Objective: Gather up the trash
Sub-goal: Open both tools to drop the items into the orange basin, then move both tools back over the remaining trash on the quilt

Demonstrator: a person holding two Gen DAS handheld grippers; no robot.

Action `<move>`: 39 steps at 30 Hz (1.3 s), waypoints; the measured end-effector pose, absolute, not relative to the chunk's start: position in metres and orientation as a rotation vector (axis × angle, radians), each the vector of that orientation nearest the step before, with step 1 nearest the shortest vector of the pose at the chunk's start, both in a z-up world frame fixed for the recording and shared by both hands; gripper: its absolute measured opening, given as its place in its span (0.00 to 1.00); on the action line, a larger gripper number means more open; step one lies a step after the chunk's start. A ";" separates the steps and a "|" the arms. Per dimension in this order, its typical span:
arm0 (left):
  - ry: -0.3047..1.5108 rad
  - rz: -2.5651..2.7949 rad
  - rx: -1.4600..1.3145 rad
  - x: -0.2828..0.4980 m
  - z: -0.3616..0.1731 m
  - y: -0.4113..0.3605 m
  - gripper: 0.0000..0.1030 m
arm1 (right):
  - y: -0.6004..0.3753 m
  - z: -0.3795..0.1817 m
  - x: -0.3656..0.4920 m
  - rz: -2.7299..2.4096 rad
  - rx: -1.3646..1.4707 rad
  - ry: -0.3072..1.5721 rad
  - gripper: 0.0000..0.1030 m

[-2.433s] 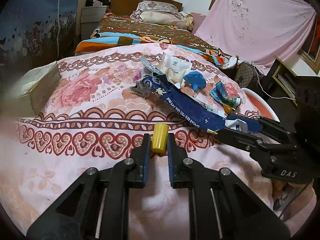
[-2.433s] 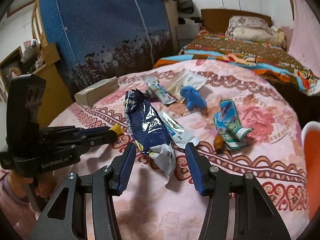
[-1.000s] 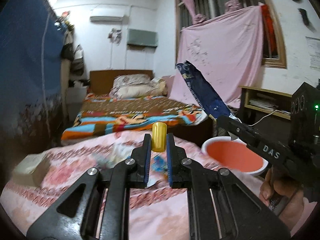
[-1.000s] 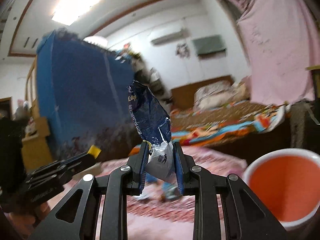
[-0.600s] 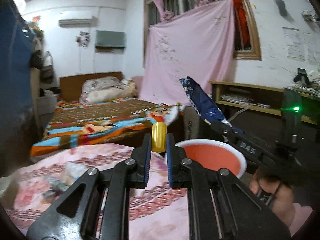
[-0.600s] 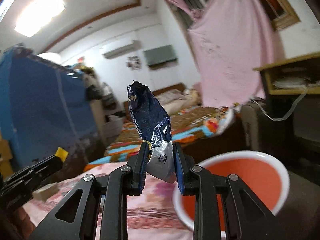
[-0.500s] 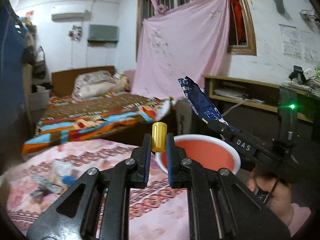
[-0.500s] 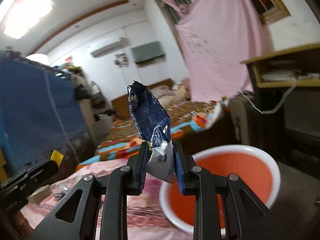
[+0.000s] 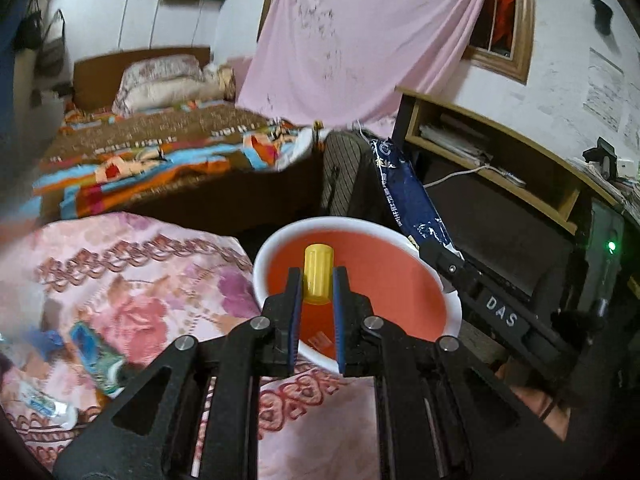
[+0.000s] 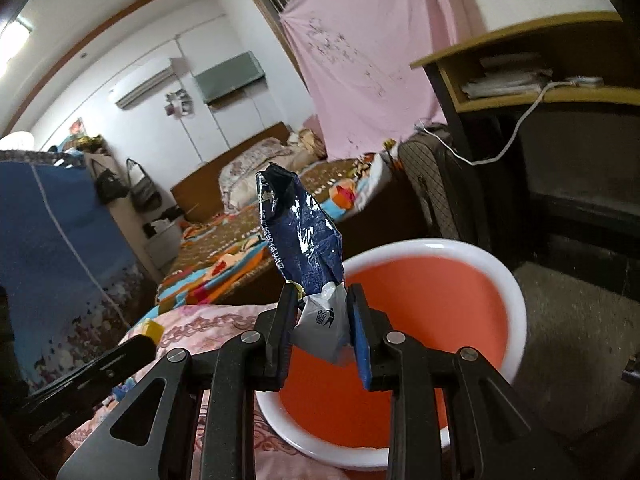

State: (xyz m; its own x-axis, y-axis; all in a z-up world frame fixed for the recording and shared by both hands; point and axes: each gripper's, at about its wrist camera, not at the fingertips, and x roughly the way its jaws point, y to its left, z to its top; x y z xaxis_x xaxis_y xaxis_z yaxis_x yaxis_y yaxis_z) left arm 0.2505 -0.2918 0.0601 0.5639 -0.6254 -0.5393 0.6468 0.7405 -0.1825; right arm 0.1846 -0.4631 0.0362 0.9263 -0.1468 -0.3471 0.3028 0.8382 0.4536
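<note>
Two grippers are over the orange basin [image 9: 451, 312], which stands just beside the pink floral bed [image 9: 132, 280]. The left gripper [image 9: 317, 300] has its fingers clenched on a small yellow cap [image 9: 318, 276], which stands up between them. The right gripper [image 10: 322, 330] grasps the dark blue wrapper [image 10: 302, 236] by its white lower end; the wrapper rises above the fingers. More litter lies on the bed at the near left.

Home bedroom: made bed [image 9: 160, 140], pillows [image 9: 160, 82], seemingly curtained window [image 9: 498, 16].
</note>
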 end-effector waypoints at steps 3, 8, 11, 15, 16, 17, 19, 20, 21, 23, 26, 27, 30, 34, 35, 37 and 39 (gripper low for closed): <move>0.671 -0.760 0.024 0.257 0.058 -0.303 0.00 | -0.465 0.033 0.183 -0.252 0.550 0.325 0.24; 0.742 -0.766 0.001 0.266 0.054 -0.315 0.00 | -0.472 0.026 0.185 -0.246 0.596 0.349 0.24; 0.787 -0.775 -0.045 0.273 0.051 -0.318 0.00 | -0.476 0.023 0.187 -0.247 0.619 0.368 0.24; 0.820 -0.772 -0.070 0.280 0.049 -0.318 0.02 | -0.477 0.023 0.188 -0.248 0.632 0.377 0.25; 0.820 -0.770 -0.071 0.281 0.049 -0.317 0.05 | -0.477 0.023 0.188 -0.249 0.632 0.378 0.25; 0.819 -0.766 -0.071 0.281 0.048 -0.316 0.07 | -0.477 0.023 0.188 -0.249 0.634 0.379 0.25; 0.818 -0.761 -0.071 0.280 0.048 -0.313 0.10 | -0.476 0.023 0.187 -0.248 0.635 0.381 0.28; 0.816 -0.757 -0.071 0.280 0.048 -0.312 0.10 | -0.476 0.023 0.187 -0.249 0.635 0.381 0.28; 0.811 -0.751 -0.074 0.279 0.048 -0.309 0.11 | -0.476 0.023 0.187 -0.248 0.635 0.380 0.29; 0.796 -0.737 -0.083 0.279 0.048 -0.303 0.12 | -0.476 0.024 0.187 -0.247 0.633 0.378 0.30; 0.758 -0.706 -0.087 0.276 0.050 -0.294 0.16 | -0.471 0.026 0.187 -0.241 0.610 0.371 0.31; 0.735 -0.694 -0.084 0.273 0.052 -0.290 0.16 | -0.469 0.028 0.188 -0.238 0.603 0.366 0.32; 0.678 -0.664 -0.083 0.267 0.058 -0.277 0.21 | -0.461 0.034 0.186 -0.230 0.565 0.336 0.36; 0.609 -0.616 -0.090 0.260 0.067 -0.257 0.27 | -0.450 0.043 0.182 -0.217 0.512 0.280 0.42; 0.599 -0.607 -0.090 0.259 0.068 -0.253 0.29 | -0.448 0.045 0.182 -0.214 0.503 0.271 0.42; 0.566 -0.581 -0.089 0.254 0.072 -0.241 0.32 | -0.441 0.049 0.180 -0.201 0.473 0.246 0.45; 0.529 -0.548 -0.091 0.249 0.076 -0.227 0.37 | -0.434 0.053 0.180 -0.189 0.447 0.229 0.47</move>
